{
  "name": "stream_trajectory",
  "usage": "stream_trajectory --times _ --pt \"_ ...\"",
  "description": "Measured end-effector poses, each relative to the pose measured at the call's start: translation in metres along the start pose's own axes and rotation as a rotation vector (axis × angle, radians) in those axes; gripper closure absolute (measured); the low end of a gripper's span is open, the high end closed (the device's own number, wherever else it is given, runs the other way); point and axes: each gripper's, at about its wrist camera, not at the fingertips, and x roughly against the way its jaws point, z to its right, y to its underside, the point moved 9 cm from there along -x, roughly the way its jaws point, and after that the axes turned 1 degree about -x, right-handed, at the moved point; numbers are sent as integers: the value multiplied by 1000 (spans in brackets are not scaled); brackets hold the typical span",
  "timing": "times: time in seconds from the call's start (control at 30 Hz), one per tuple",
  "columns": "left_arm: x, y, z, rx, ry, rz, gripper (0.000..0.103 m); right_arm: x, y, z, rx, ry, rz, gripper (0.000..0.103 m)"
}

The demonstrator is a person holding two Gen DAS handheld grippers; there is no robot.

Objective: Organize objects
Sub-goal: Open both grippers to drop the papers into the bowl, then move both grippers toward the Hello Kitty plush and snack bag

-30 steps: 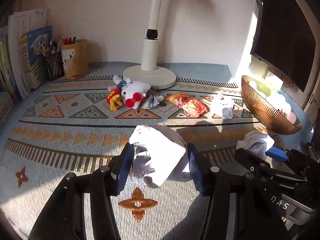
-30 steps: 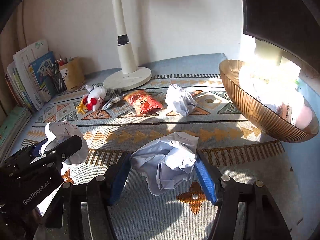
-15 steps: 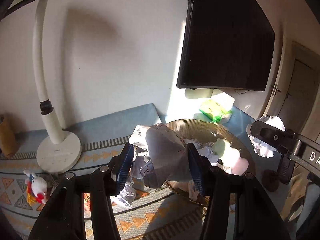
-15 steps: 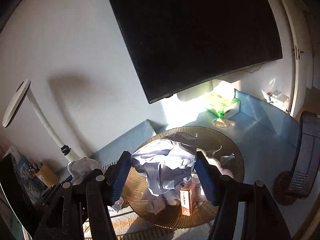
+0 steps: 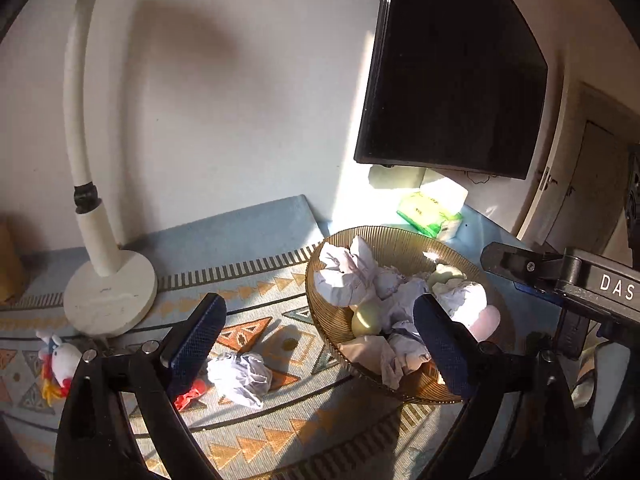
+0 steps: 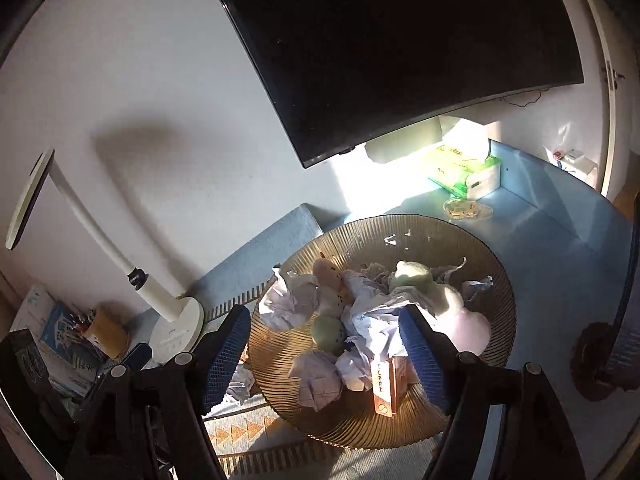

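1. bowl (image 6: pixel 472 412) near rim cut off by both tools' fingers; crumpled paper (image 6: pixel 374 326) lies inside.
2. left tool (image 5: pixel 320 344) and right tool (image 6: pixel 324 344) both opening, empty.
3. one paper ball (image 5: pixel 240 376) on desk by lamp (image 5: pixel 108 300).

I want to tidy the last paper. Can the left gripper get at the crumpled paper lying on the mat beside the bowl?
Probably yes. The left gripper is opening and holds nothing, and the crumpled paper lies uncovered on the mat just below it, left of the bowl.

Patterned mat (image 5: pixel 280 432), bowl (image 5: pixel 320 320), lamp (image 5: pixel 110 300), possibly tissues (image 5: pixel 430 210)
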Motion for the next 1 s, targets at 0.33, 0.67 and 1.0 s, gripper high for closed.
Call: stream_trajectory --times 0.33,0.67,1.0 --pt "124 67 -129 105 -338 42 8 -10 108 -113 209 -92 -33 10" --pt "95 144 -191 233 -422 -69 13 -76 203 -148 369 -83 -181 34" --pt "94 149 -191 218 -444 -86 12 -76 202 -145 354 -95 -181 34"
